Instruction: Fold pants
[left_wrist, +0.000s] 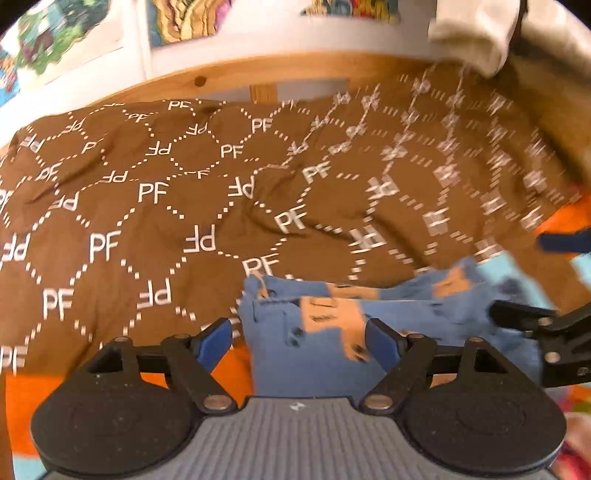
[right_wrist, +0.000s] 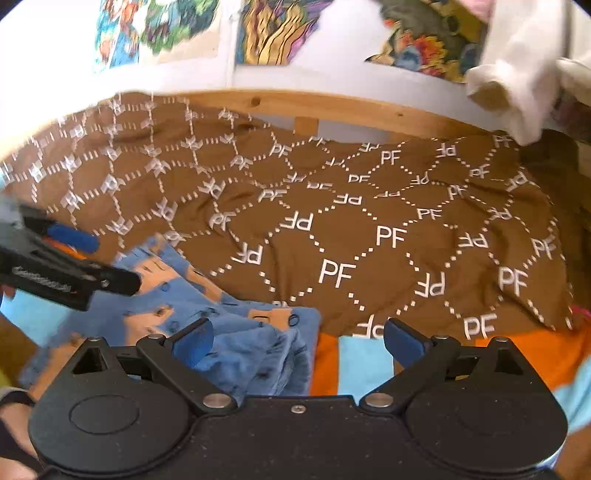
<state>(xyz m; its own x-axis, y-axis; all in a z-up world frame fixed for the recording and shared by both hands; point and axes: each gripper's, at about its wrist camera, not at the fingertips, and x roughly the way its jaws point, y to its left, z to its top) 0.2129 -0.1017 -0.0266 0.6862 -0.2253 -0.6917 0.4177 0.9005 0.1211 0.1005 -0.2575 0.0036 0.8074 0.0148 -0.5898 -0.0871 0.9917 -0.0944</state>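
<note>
Nearest the left wrist camera, the left gripper (left_wrist: 299, 341) has its blue-padded fingers (left_wrist: 214, 341) spread wide apart, released, with nothing between them but the pants (left_wrist: 310, 332) lying just beyond. The pants are light blue with tan patches, bunched in a loose heap on the near edge of a brown blanket (left_wrist: 147, 221) printed with white "PF" letters and dotted hexagons. An orange and pale blue sheet (right_wrist: 354, 362) shows under the blanket's near edge. From the right wrist camera, the right gripper (right_wrist: 299, 343) is likewise wide open; its left finger (right_wrist: 194, 345) sits over the pants' right end and its other finger over the sheet. Each gripper appears at the edge of the other's view, beside the pants. Farther off, a wooden rail (left_wrist: 236, 79) runs along the blanket, a white cloth (right_wrist: 517, 74) hangs at the right, and colourful pictures (right_wrist: 273, 33) cover the white wall.
</note>
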